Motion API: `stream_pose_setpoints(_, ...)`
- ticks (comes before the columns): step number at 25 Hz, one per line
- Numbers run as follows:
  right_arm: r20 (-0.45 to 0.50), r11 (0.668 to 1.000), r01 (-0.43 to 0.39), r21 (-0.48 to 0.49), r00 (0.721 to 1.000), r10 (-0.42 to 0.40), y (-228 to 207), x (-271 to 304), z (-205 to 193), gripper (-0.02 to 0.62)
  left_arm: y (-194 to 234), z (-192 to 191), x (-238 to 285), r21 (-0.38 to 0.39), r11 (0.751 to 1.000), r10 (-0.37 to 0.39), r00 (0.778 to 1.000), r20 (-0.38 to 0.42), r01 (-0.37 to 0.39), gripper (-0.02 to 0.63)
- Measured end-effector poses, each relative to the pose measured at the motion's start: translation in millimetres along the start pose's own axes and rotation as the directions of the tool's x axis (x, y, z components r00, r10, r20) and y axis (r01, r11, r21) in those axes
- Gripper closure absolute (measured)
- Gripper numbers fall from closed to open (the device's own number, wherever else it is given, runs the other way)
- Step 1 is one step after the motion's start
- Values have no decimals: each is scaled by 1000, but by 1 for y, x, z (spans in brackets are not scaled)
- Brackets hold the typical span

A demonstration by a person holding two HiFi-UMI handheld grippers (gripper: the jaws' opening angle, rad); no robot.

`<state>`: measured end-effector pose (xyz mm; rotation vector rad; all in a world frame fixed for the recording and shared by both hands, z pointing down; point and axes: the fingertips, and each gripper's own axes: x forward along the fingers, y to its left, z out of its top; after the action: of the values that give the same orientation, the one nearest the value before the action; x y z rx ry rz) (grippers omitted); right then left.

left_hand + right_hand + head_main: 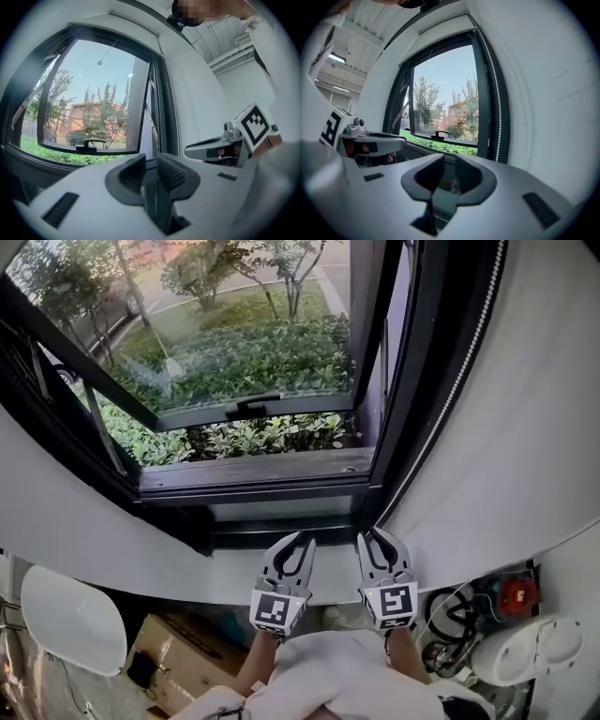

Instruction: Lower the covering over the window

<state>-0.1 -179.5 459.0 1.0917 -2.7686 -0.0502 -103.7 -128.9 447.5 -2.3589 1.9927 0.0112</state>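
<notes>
A dark-framed window (253,470) fills the upper part of the head view, and its glass (234,343) is bare, with no covering hanging over it. A white bead chain (469,352) runs down the white wall just right of the frame, and it also shows in the right gripper view as the bead chain (499,108). My left gripper (296,546) and right gripper (373,538) are held side by side below the sill, pointing at the window. Both are open and hold nothing, as seen at the left gripper (151,171) and the right gripper (449,176). Neither touches the chain.
The sash is pushed outward, and its black handle (248,407) sits on the lower rail. A cardboard box (178,652) and a white rounded object (70,615) lie below at the left. At the lower right are a white device (525,652), cables and a red knob (517,594).
</notes>
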Motion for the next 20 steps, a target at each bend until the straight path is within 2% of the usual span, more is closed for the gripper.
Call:
stream_pose_setpoints(5,12,1000,21,-9,1000,-21,-17,7,10,523,-9,4,33,12,999,-31,1000,0,31,526)
stream_pose_setpoints(12,38,998,58,26,998,-59,-32,10,17,522,-31,14,70,37,991,-129,991,23,128,514)
stream_pose_setpoints(20,-2,984,173,41,985,-174,-46,8,15,541,-52,14,100,30,961,-275,961,11,275,505)
